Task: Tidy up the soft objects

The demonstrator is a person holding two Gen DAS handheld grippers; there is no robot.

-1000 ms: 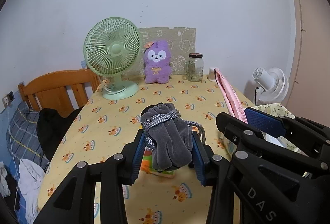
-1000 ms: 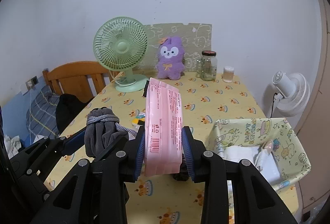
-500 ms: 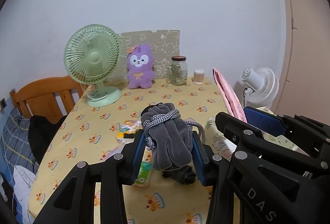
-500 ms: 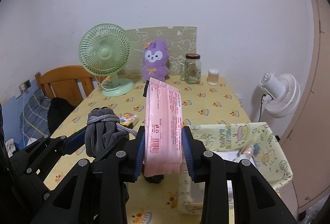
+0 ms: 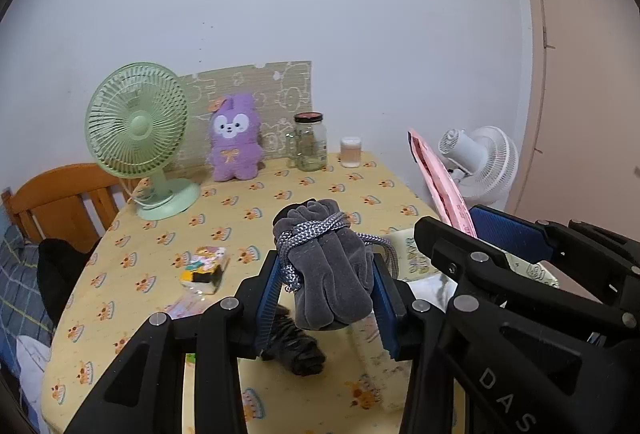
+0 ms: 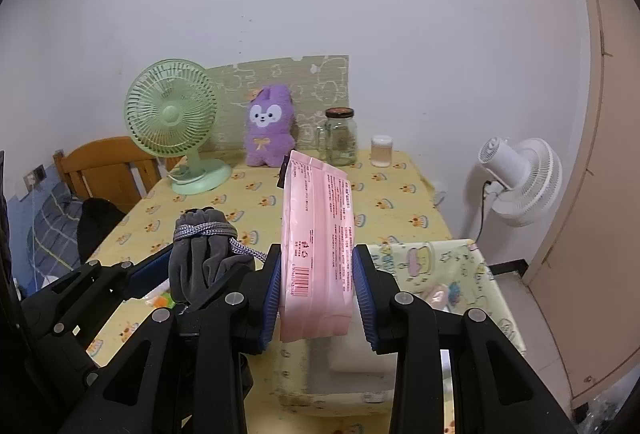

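Observation:
My left gripper (image 5: 325, 290) is shut on a grey velvet drawstring pouch (image 5: 326, 270) tied with a grey cord, held above the table. The pouch also shows in the right wrist view (image 6: 202, 258). My right gripper (image 6: 318, 290) is shut on a flat pink packet (image 6: 318, 246), held upright over the near end of a yellow patterned fabric box (image 6: 452, 266). The packet's edge shows in the left wrist view (image 5: 440, 186). The box holds white soft items (image 6: 356, 354). A dark rolled cloth (image 5: 298, 346) lies on the table under the pouch.
The table has a yellow patterned cloth (image 5: 248, 234). At its back stand a green fan (image 5: 140, 138), a purple plush (image 5: 236, 142), a glass jar (image 5: 310, 142) and a small cup (image 5: 351, 152). A colourful small pack (image 5: 204, 268) lies mid-table. A white fan (image 6: 516, 178) stands right; a wooden chair (image 5: 60, 202) left.
Both grippers have drawn back and shifted right with their loads. The fabric box has come under the right gripper, and the dark rolled cloth now shows under the left.

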